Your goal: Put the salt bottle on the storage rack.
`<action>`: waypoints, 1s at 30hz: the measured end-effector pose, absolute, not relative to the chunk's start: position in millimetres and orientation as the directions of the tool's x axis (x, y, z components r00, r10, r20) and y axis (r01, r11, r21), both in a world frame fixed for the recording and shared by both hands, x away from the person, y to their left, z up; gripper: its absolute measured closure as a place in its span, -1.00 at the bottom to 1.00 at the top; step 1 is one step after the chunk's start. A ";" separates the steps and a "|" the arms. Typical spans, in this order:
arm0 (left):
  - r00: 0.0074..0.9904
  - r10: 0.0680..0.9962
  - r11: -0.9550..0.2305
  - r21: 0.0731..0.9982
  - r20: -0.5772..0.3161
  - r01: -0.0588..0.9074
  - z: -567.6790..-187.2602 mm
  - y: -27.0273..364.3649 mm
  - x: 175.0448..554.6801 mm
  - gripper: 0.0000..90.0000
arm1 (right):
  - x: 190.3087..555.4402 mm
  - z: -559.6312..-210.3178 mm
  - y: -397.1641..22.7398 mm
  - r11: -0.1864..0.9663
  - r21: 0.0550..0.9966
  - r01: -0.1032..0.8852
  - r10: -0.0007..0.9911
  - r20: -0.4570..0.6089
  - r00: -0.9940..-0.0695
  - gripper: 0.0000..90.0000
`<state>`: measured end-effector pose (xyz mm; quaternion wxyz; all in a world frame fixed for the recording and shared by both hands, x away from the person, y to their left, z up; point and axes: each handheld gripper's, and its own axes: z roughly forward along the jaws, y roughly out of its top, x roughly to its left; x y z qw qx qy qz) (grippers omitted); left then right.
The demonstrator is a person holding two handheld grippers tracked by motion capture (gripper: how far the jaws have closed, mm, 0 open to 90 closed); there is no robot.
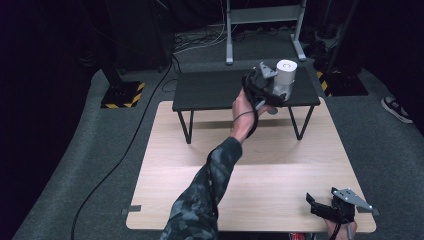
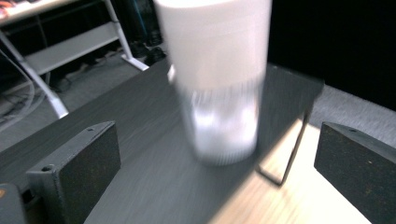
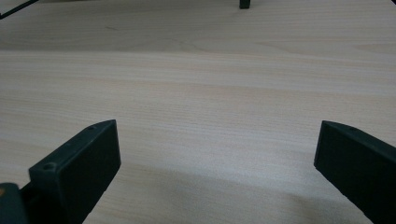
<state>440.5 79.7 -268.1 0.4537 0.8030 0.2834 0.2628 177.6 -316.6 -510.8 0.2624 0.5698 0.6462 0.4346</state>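
White-topped clear cup (image 2: 217, 79) stands upright on the black shelf (image 1: 210, 90), near its right end. Left hand-held gripper (image 2: 217, 172) hangs released, jaws wide apart, cup beyond them. Right hand-held gripper (image 3: 217, 172) rests unclenched over the wooden tabletop (image 3: 210, 93).

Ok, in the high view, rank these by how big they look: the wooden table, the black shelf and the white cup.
1. Wooden table, largest.
2. Black shelf, standing on the table's far end.
3. White cup, smallest, upright on the shelf by the left tool.
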 end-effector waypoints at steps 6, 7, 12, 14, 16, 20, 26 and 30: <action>0.650 0.740 -0.400 0.891 0.176 0.215 -309.0 153.2 372.1 -1.00 | 177.6 -510.4 -314.7 -0.025 0.860 0.510 0.967 0.151 -0.206 -1.00; 0.636 0.751 -0.389 0.897 0.177 0.209 -321.7 168.9 355.3 -1.00 | 177.4 -510.6 -314.6 -0.025 0.861 0.509 0.967 0.150 -0.206 -1.00; 0.575 0.811 -0.351 0.876 0.109 0.329 -372.0 228.0 297.7 -1.00 | 178.6 -509.4 -313.8 -0.022 0.856 0.516 0.968 0.147 -0.203 -1.00; 0.534 0.839 -0.344 0.865 0.108 0.366 -388.9 239.5 280.6 -1.00 | 178.6 -509.4 -313.5 -0.020 0.857 0.516 0.968 0.145 -0.203 -1.00; 0.476 0.871 -0.341 0.844 0.119 0.414 -410.3 248.2 265.3 -1.00 | 179.0 -509.0 -313.3 -0.021 0.855 0.519 0.969 0.145 -0.201 -1.00; 0.411 0.908 -0.314 0.769 0.073 0.557 -446.4 269.0 258.7 -1.00 | 179.3 -508.5 -312.5 -0.024 0.853 0.522 0.970 0.147 -0.194 -1.00; 0.351 0.934 -0.291 0.710 0.067 0.641 -468.2 277.4 259.1 -1.00 | 180.4 -507.4 -310.9 -0.017 0.849 0.528 0.972 0.139 -0.191 -1.00; 0.356 0.931 -0.306 0.715 0.085 0.628 -470.1 274.0 258.5 -1.00 | 181.5 -506.4 -309.4 -0.013 0.845 0.534 0.973 0.134 -0.188 -1.00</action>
